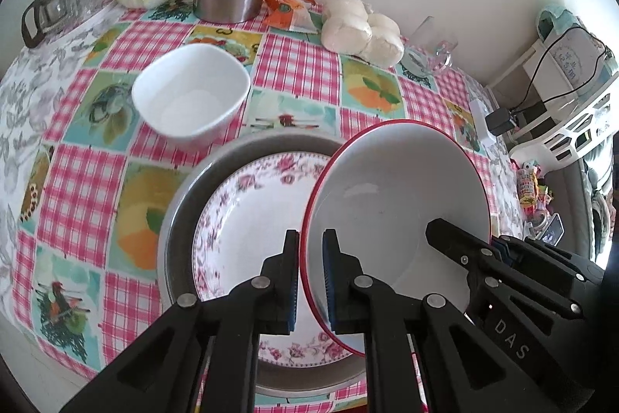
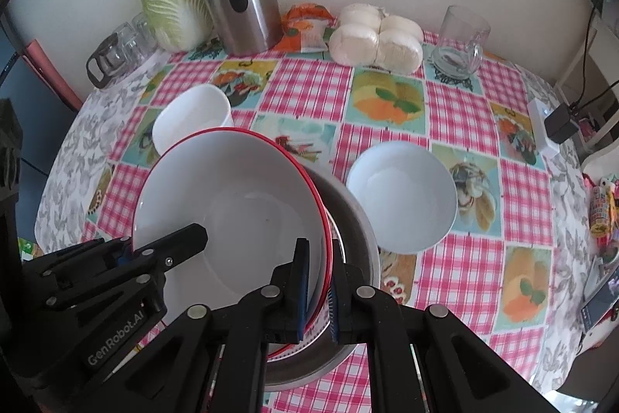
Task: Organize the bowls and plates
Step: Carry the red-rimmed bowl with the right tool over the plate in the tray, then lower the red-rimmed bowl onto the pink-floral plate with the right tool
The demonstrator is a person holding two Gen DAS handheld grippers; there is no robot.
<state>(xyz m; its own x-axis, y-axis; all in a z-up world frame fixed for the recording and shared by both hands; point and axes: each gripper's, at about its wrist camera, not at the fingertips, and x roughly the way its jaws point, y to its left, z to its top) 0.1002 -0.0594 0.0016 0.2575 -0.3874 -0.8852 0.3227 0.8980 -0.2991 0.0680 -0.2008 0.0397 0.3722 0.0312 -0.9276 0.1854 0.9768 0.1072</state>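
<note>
left gripper point(image 1: 310, 281) jaws clamped on red-rimmed bowl point(image 1: 398, 200) rim at 9 o'clock | right gripper point(image 2: 320, 291) jaws clamped at 3 o'clock | bowl tilted above floral plate point(image 1: 247, 215) in metal pan point(image 1: 193, 188); square bowl point(image 1: 191, 89) at 11 o'clock on surface point(image 1: 77, 180)

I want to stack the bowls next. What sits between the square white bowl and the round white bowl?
In the right wrist view, the red-rimmed bowl, gripped by both grippers, hangs between the square white bowl and round white bowl, above the metal basin.
</note>
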